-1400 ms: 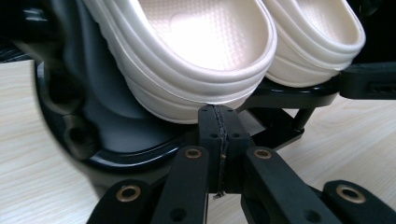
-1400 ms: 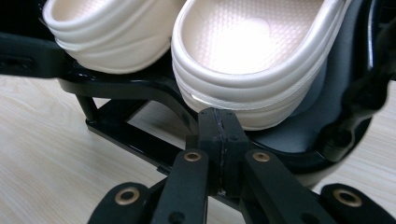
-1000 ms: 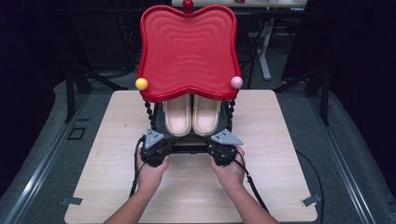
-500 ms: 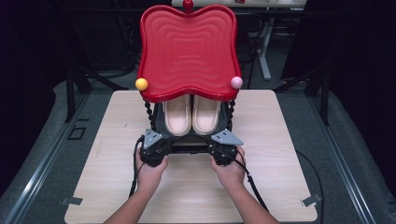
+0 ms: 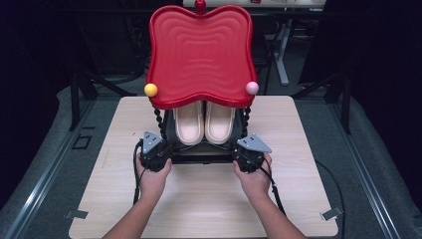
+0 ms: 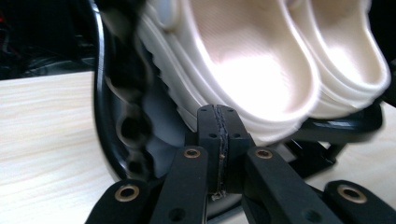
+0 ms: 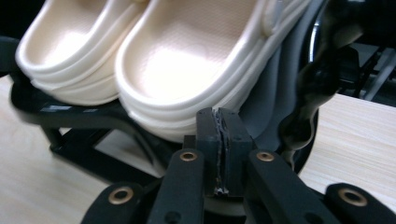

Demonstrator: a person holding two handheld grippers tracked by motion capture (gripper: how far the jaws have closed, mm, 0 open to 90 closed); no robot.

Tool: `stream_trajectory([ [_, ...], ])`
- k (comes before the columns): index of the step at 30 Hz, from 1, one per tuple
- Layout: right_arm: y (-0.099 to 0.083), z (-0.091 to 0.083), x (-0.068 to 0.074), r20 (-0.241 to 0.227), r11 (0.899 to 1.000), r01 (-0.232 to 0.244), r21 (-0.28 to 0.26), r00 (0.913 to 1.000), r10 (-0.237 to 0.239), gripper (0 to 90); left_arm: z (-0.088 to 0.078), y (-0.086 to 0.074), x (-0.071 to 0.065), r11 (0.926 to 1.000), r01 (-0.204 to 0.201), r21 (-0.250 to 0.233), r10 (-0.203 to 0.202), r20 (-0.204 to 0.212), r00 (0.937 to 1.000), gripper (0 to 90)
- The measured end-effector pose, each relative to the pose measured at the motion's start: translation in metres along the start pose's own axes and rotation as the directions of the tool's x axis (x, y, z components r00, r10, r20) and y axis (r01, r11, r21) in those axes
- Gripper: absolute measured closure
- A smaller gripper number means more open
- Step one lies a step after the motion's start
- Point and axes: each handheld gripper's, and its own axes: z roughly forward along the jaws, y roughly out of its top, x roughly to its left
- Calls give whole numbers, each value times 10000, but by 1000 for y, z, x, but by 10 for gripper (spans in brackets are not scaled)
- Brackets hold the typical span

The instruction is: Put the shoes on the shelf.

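A pair of cream clogs (image 5: 204, 122) lies side by side on the black lower shelf (image 5: 201, 154) of a small rack, under its red wavy tray top (image 5: 199, 55). My left gripper (image 5: 160, 148) sits at the shelf's front left corner, my right gripper (image 5: 247, 149) at its front right corner. In the left gripper view the left gripper (image 6: 218, 112) is shut with nothing in it, just short of the clogs (image 6: 243, 60). In the right gripper view the right gripper (image 7: 218, 114) has just been opening by a hair; its pads still meet and nothing is between them, below the clogs (image 7: 187, 60).
The rack stands mid-table on a light wooden table (image 5: 199, 204). Twisted black posts (image 5: 159, 119) carry the tray, with a yellow ball (image 5: 151, 89) and a pink ball (image 5: 252, 87) at its front corners. Dark floor and stands surround the table.
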Motion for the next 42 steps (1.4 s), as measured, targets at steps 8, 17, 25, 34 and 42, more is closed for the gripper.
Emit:
stream_trajectory([
  [8,6,10,-4,151,9997,-241,-44,9996,242,876,8,8,1,9998,73,-187,-75,-136,9999,896],
  [17,10,15,-3,340,9997,-241,-33,9991,242,897,13,12,0,9998,156,-87,-159,-326,9993,899],
  [25,14,19,-1,475,9999,-168,30,9987,167,900,17,17,3,9997,232,-70,-234,-362,9991,900],
  [34,14,19,-1,309,9994,-334,-106,9990,337,900,17,17,5,9998,168,-62,-170,-228,9996,900],
  [42,10,17,-2,261,9999,-163,-53,9995,165,899,16,16,5,9998,195,-36,-195,-198,9996,900],
])
